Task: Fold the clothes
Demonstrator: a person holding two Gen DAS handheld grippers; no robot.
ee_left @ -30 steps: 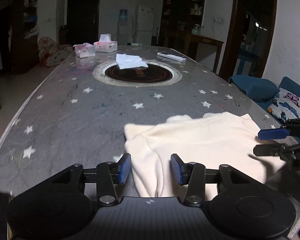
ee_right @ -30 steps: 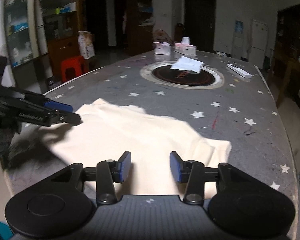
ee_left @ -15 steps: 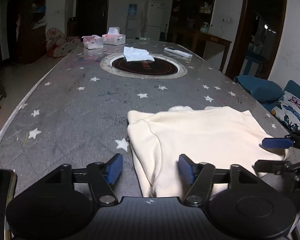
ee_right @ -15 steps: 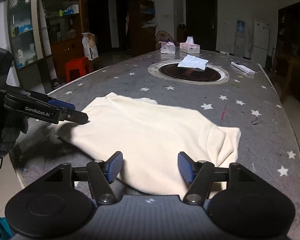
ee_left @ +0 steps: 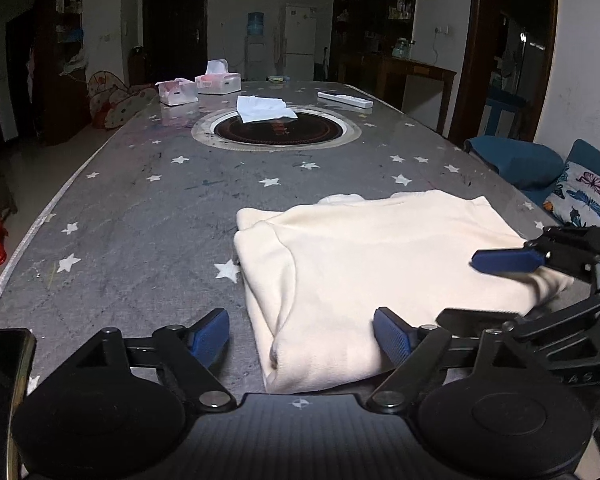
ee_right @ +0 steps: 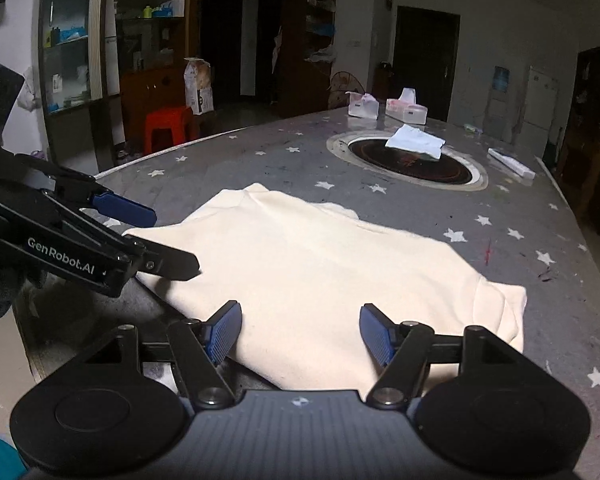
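A cream garment (ee_left: 364,264) lies folded into a rough rectangle on the grey star-patterned table (ee_left: 148,216); it also shows in the right wrist view (ee_right: 324,272). My left gripper (ee_left: 302,338) is open, its jaws wide apart over the garment's near left edge, holding nothing. It shows from the side in the right wrist view (ee_right: 172,240). My right gripper (ee_right: 300,334) is open over the garment's near edge, empty. It shows from the side in the left wrist view (ee_left: 476,288) at the garment's right corner.
A round black hotplate inset (ee_left: 278,130) sits mid-table with a white cloth (ee_left: 264,108) on it. Two tissue boxes (ee_left: 218,80) and a white remote (ee_left: 344,99) lie at the far end. A phone (ee_left: 0,364) lies by the near left edge. A red stool (ee_right: 168,126) stands beside the table.
Both grippers have opened wider and pulled back a little from the garment. The garment lies flat and has not been lifted.
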